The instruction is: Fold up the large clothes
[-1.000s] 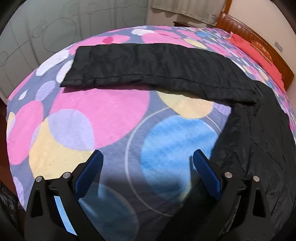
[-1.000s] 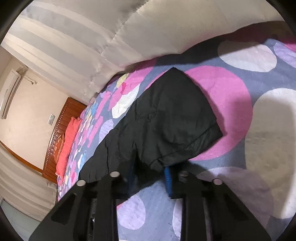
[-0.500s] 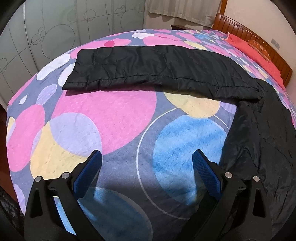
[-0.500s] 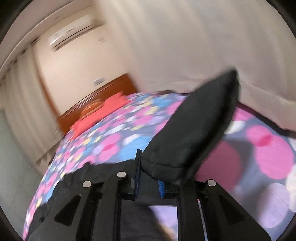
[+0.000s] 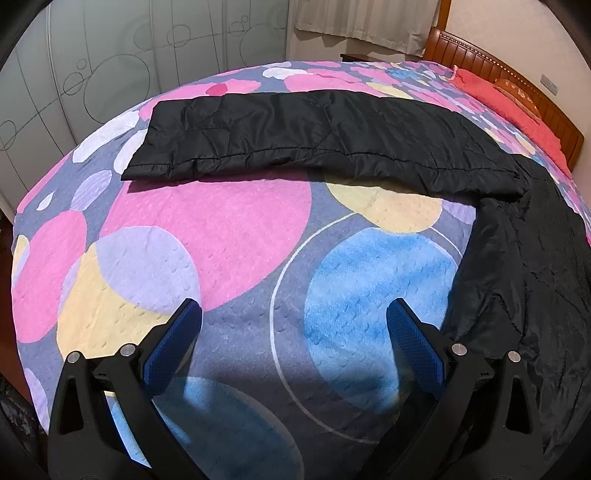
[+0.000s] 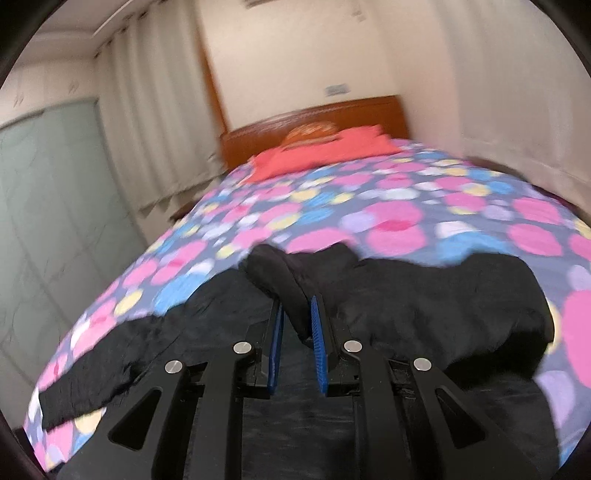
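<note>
A large black padded jacket (image 5: pixel 535 266) lies on a bed with a coloured-circle blanket (image 5: pixel 221 240). In the left wrist view one long sleeve (image 5: pixel 314 140) stretches flat across the far side, and the body runs down the right. My left gripper (image 5: pixel 293 321) is open and empty, hovering over the bare blanket left of the jacket body. In the right wrist view my right gripper (image 6: pixel 297 314) is shut on a fold of the black jacket (image 6: pixel 280 280), held over the jacket's body (image 6: pixel 424 306). This view is motion-blurred.
A wooden headboard (image 6: pixel 314 118) and red pillows (image 6: pixel 321 151) are at the bed's far end. Frosted wardrobe doors (image 5: pixel 110 62) and curtains (image 5: pixel 362 18) stand beyond the bed. The bed's edge drops off at the left (image 5: pixel 14 229).
My right gripper has swung the held sleeve up and over toward the jacket's body, turning to face the headboard. My left gripper stayed open and drew back slightly.
</note>
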